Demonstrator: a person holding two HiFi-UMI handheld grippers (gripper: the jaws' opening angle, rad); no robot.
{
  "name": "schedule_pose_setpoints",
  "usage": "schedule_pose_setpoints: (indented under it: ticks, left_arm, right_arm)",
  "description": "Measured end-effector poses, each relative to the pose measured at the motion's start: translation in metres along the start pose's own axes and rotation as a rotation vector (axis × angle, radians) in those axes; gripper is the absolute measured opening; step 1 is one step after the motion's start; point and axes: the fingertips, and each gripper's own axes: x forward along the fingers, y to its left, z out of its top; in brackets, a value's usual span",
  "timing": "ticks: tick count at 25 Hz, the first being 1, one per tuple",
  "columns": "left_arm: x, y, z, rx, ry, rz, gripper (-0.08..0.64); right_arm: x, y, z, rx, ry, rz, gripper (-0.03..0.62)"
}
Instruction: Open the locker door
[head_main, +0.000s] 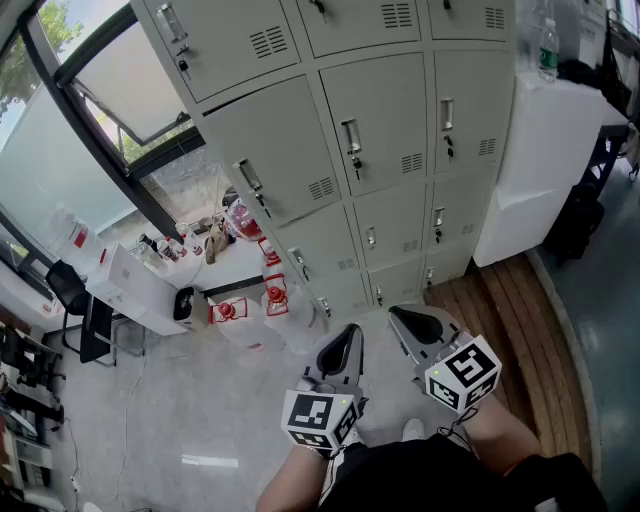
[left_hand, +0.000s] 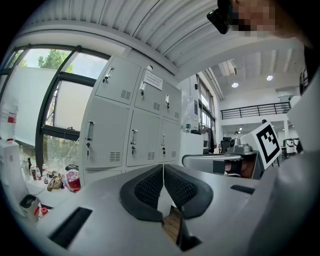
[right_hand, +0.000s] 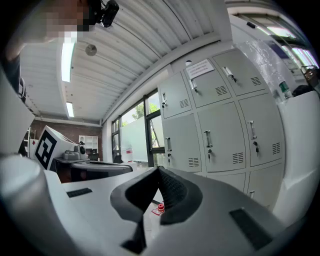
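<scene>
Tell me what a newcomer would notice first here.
A wall of grey lockers fills the upper head view, doors shut. At the bottom, the left gripper and right gripper hover shut and empty, short of them. On the floor at the lockers' left end stand red-capped containers.

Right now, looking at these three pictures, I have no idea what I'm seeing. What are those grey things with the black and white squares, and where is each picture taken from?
There is no robot here. A person holds a hand-held gripper in each hand. The head view looks down from a camera on their head. It shows the left gripper and the right gripper, each carrying a marker cube, pointing toward grey lockers. The other two pictures come from a camera riding on each gripper, looking along its fingers. Both pairs are pressed together and hold nothing. On the floor beside the lockers stand red-capped containers.
</scene>
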Motion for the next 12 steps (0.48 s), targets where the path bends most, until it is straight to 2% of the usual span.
schedule_pose_setpoints:
  ticks: [12]
  left_arm:
    - [-0.006,0.021,0.008,-0.013,-0.013,-0.003,0.020]
  right_arm:
    - [0.019,0.009,0.005,0.020,-0.016,-0.005,0.054]
